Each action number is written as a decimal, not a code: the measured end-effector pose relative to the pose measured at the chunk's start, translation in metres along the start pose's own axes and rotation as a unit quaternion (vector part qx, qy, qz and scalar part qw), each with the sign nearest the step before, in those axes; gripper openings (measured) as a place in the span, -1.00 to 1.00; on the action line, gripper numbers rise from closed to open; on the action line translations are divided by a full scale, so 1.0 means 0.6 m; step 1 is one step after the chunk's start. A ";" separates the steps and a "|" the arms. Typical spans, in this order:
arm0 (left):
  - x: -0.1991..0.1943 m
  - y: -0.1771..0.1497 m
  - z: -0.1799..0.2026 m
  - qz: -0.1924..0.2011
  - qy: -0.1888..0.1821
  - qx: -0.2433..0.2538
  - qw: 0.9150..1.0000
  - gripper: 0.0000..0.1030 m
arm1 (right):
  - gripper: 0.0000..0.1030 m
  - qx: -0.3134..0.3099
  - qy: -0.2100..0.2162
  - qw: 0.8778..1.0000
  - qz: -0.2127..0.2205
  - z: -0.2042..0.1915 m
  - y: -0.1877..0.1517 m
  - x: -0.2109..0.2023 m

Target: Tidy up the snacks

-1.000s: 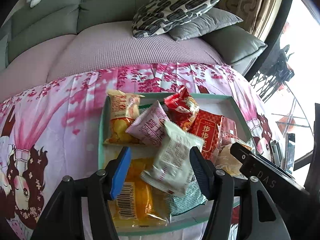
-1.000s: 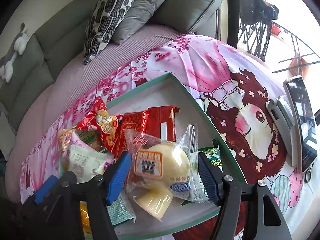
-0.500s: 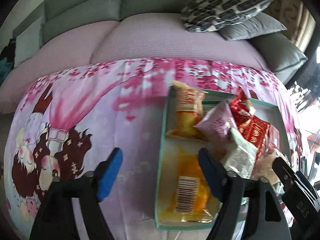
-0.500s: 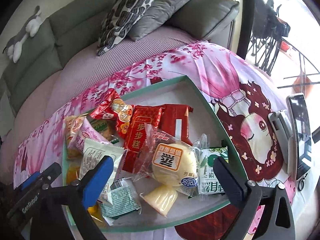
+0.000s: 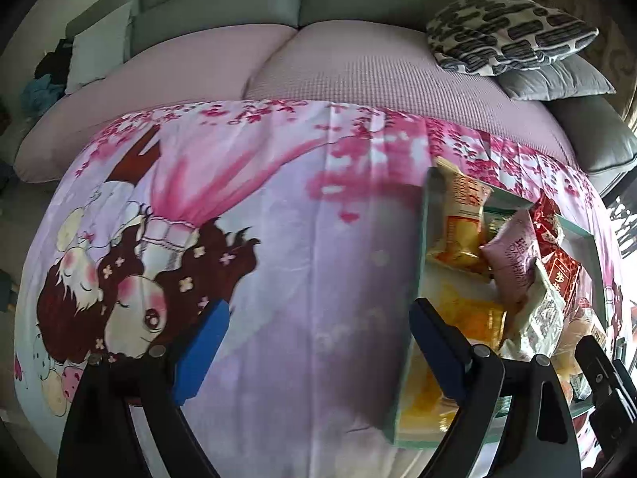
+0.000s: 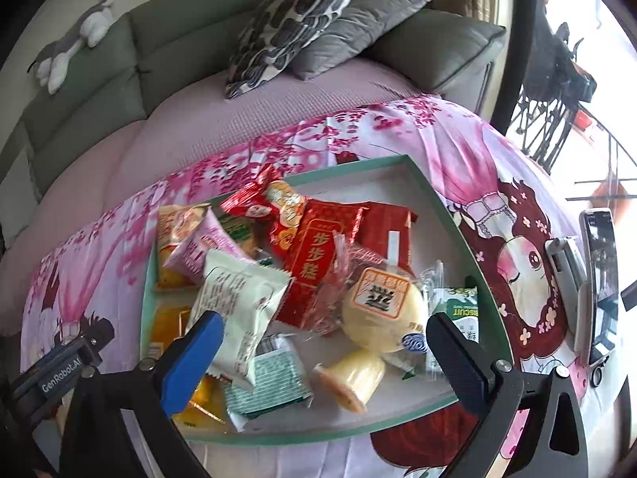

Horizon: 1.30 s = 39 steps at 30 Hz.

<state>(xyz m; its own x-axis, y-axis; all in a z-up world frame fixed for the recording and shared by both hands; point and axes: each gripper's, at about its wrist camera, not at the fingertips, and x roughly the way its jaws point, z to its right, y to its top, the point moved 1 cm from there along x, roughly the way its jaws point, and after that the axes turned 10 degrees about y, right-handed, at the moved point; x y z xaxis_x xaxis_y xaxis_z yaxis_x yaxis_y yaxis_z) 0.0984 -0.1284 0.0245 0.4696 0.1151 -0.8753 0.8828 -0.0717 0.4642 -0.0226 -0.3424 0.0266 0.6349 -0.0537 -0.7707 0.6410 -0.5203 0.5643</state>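
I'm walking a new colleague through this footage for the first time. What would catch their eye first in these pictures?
First, the green tray heaped with snack packets in the middle of the right wrist view, with a red packet and a pale round bun on top. Next, the pink cartoon cloth under it, which fills the left wrist view. Both pairs of tongs, left and right, hold nothing.

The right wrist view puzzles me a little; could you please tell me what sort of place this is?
Most likely a home living room. A grey-green sofa with throw pillows sits behind a low surface draped in a pink cartoon cloth, and a tray of packaged snacks rests on it.
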 end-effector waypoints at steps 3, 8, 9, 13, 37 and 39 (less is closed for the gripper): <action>-0.005 -0.005 -0.016 0.012 0.006 -0.001 1.000 0.82 | 1.00 -0.010 0.000 1.000 -0.002 -0.011 -0.008 -0.001; -0.007 -0.024 -0.046 0.027 0.011 -0.007 1.000 0.91 | 1.00 -0.026 0.005 1.000 -0.004 -0.026 -0.020 -0.005; -0.006 -0.030 -0.052 0.030 0.014 -0.007 0.999 0.92 | 1.00 -0.029 0.006 1.000 -0.004 -0.030 -0.024 -0.006; 0.001 -0.059 -0.074 0.025 0.014 -0.005 1.000 0.92 | 1.00 -0.037 0.006 0.999 -0.001 -0.041 -0.037 -0.013; -0.010 -0.175 -0.134 0.014 0.039 0.014 0.999 0.91 | 1.00 -0.084 0.005 0.996 -0.011 -0.065 -0.184 -0.023; -0.011 -0.175 -0.133 0.019 0.037 0.015 0.999 0.91 | 1.00 -0.080 0.008 0.997 -0.010 -0.064 -0.185 -0.023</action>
<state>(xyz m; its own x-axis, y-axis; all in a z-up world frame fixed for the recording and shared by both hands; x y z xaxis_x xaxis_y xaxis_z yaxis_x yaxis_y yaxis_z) 0.0031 -0.0423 -0.0078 0.5030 0.1837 -0.8446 0.8643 -0.1067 0.4915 -0.0860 -0.2510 -0.0141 0.6278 -0.0306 -0.7778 0.7129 -0.3785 0.5903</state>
